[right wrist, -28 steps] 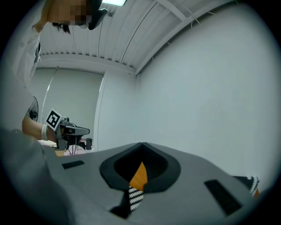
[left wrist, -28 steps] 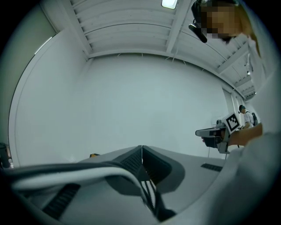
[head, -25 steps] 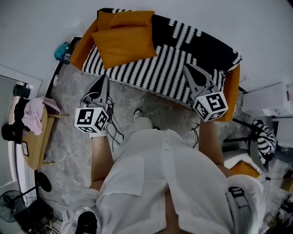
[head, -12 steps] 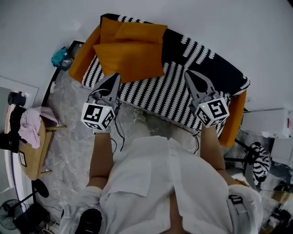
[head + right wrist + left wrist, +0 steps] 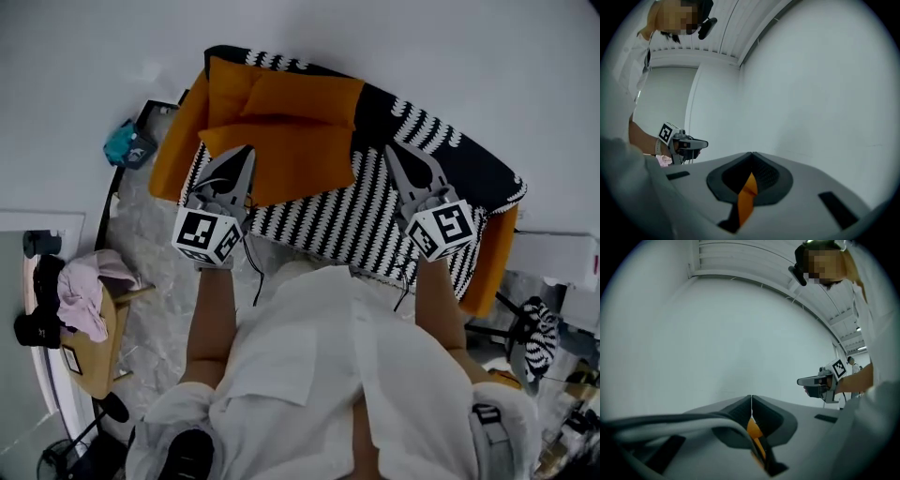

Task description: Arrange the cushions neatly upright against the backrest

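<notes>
Front cushion [image 5: 298,161]: lies flat on the striped seat [image 5: 375,220] at the sofa's left end, 12 o'clock in the head view; not upright.
Rear cushion [image 5: 305,92]: behind it at 12 o'clock, leaning on the backrest [image 5: 380,111]; whether a third one is tucked beside it cannot be told.
Change: a second ago both grippers hung short of the sofa's front edge; now both tips reach over the seat.
Left gripper [image 5: 246,152]: jaws closed together, nothing between them; tip overlaps the front cushion's left edge. Contact cannot be confirmed.
Right gripper [image 5: 394,152]: jaws pressed together, empty; over bare seat, well apart from the cushions at its 9 o'clock.
Meaning for task: approach appears done; no grasp yet. Jaws likely must open before any lift.
Edges: orange armrest [image 5: 173,150] just beside the cushions at 9 o'clock; wall [image 5: 450,47] directly behind the backrest.
Open room: free seat toward 3 o'clock.
</notes>
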Demonstrator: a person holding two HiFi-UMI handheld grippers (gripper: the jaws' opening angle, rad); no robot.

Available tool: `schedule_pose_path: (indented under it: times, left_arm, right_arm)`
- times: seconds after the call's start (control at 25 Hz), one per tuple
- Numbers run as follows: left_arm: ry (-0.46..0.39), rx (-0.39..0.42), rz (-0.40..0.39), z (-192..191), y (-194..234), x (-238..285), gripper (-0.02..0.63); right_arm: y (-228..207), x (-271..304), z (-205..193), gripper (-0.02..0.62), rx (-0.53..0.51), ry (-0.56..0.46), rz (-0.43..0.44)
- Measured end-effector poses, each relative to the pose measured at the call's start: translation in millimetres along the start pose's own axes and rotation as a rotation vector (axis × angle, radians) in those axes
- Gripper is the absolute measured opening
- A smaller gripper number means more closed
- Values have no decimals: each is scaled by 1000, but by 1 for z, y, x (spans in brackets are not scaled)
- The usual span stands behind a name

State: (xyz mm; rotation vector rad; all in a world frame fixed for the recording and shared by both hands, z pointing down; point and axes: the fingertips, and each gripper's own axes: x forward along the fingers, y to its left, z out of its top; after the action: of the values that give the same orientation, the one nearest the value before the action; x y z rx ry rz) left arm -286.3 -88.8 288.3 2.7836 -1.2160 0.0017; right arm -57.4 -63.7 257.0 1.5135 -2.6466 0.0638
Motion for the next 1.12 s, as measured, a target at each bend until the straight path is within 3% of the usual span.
schedule_pose_path:
  times: [0.28, 0.56, 0.76, 1.12]
  left_arm:
    - [43, 16, -87, -13, 39, 45, 17]
    - [134, 19, -201, -47, 70, 95, 18]
    - [196, -11, -270, -74, 92, 129, 37]
    - [394, 54, -410, -137, 114, 188, 124]
  right_arm:
    - [-15, 60, -15, 9, 16, 42, 5]
    - [-26, 119, -53, 12, 9, 156, 61]
    - [-36, 155, -83, 62, -26, 259, 118]
    - [-61, 207, -150, 146, -59, 475, 243]
